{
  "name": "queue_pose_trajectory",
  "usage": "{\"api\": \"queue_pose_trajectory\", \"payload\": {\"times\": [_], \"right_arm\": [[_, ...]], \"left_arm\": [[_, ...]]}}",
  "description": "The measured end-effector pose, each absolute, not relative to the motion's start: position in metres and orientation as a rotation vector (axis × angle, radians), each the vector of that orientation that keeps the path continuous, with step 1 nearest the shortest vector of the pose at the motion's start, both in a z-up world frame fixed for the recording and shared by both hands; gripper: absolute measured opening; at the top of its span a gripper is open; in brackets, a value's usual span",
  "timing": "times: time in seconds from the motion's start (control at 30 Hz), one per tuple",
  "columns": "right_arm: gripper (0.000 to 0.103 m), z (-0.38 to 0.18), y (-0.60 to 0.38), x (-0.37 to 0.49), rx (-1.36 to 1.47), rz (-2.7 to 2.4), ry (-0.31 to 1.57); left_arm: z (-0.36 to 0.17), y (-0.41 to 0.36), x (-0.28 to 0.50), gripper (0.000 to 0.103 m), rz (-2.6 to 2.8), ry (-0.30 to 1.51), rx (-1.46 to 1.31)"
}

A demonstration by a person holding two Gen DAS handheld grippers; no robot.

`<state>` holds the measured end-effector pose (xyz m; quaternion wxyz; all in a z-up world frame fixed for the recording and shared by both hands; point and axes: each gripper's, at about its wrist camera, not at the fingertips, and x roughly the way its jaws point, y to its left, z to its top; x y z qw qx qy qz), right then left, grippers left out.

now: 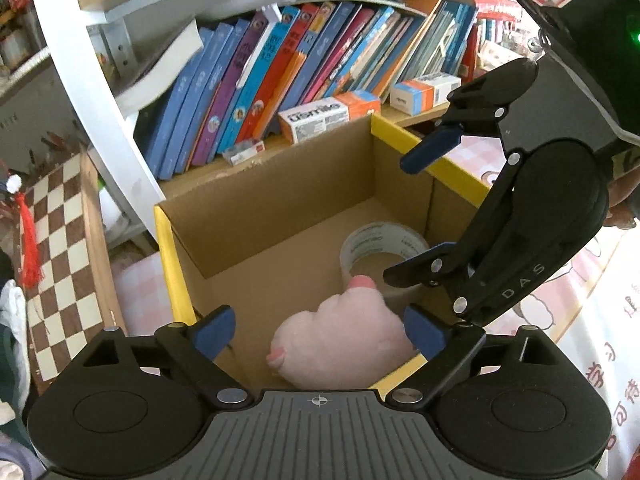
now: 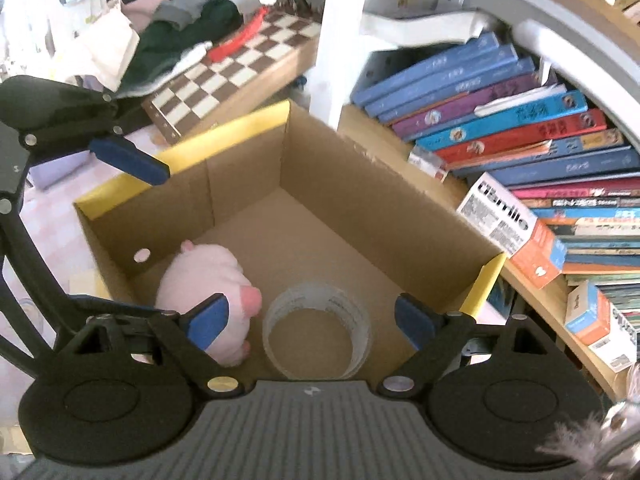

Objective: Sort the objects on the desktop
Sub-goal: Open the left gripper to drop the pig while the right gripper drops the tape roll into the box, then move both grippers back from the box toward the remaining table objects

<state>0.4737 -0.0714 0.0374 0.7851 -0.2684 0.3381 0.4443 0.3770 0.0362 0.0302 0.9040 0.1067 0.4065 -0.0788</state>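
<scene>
Left hand-held gripper (image 1: 320, 336) and right hand-held gripper (image 2: 310, 320); both seemingly empty, jaws apart.

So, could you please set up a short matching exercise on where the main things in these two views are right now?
Things:
1. pink plush toy
2. roll of clear tape
3. chessboard
4. orange and white carton

Places:
a. on the shelf in front of the leaning books
b. outside the cardboard box, propped up beyond its yellow-edged side
c. on the box floor, beside the wall that has a round hole
d. lying flat on the box floor next to the plush

Pairs: 1-c, 2-d, 3-b, 4-a
</scene>
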Motion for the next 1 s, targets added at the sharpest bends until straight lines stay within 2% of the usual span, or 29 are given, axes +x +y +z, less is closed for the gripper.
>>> {"api": "queue_pose_trajectory", "payload": {"times": [0.57, 1.0], "right_arm": [[0.094, 0.082, -0.114, 0.416, -0.483, 0.815, 0.599], [0.095, 0.098, -0.151, 0.317, -0.377, 0.711, 0.525]], "left_arm": [[0.068, 0.040, 0.302, 0.097, -0.107, 0.675, 0.170], [0.081, 0.033, 0.214, 0.097, -0.064, 0.576, 0.150]]}}
